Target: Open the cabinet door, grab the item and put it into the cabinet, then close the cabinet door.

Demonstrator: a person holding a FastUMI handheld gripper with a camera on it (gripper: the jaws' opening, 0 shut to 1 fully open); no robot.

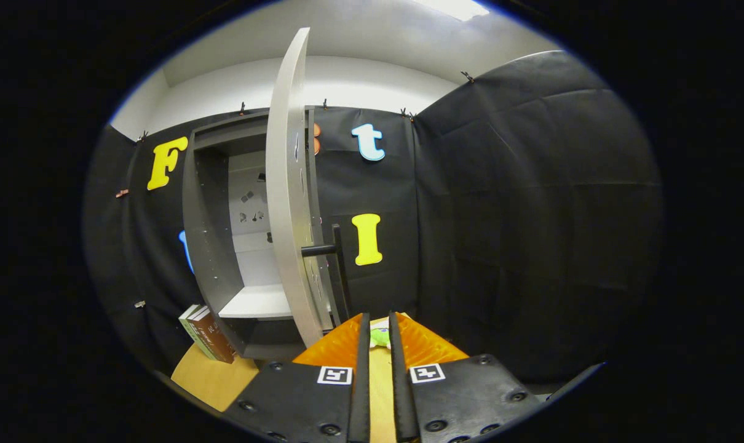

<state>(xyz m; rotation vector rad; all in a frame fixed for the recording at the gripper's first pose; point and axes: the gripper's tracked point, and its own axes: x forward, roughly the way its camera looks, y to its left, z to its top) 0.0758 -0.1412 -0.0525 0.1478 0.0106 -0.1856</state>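
The grey cabinet (209,246) stands on the wooden table (215,378) against the booth wall. Its door (286,203) is swung wide open and I see it almost edge-on, with the dark bar handle (338,264) on its outer face. Inside, a pale shelf (258,303) lies bare. My gripper (377,317) points just right of the door's lower edge, its fingers drawn close with only a narrow slit and nothing held. Through that slit, just beyond the fingertips, a small green item (380,337) lies on the table, partly hidden.
Two books (206,332) lean against the cabinet's left side on the table. The open door juts out toward me, close to the left finger. Black cloth walls close off the back and the right.
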